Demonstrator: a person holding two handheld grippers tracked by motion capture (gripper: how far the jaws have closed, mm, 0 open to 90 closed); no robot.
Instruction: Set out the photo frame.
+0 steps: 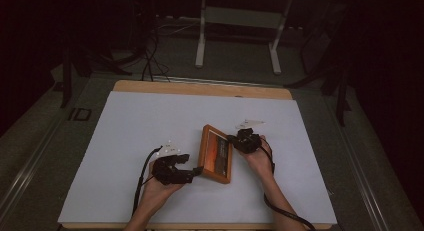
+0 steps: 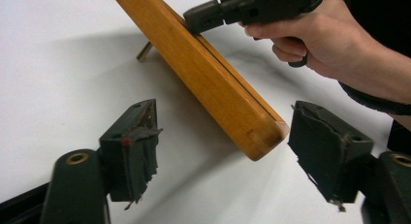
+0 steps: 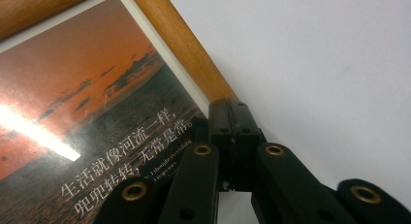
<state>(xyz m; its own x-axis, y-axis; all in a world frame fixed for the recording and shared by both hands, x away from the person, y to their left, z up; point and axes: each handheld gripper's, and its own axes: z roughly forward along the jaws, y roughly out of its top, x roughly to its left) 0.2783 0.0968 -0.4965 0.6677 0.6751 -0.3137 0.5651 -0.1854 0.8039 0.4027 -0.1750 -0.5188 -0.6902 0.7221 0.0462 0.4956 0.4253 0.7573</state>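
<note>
Right gripper [image 1: 235, 139] pinches frame [image 1: 216, 154] edge | left gripper [image 1: 196, 173] wide, straddling corner | you should close squarely on wood, keep frame level.

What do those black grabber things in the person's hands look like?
Both grippers, left and right, are black, with brass-coloured rivets. The left one's fingers wear torn, frayed dark pads. A black cable trails from each. The forearms look bare, without sleeves.
</note>
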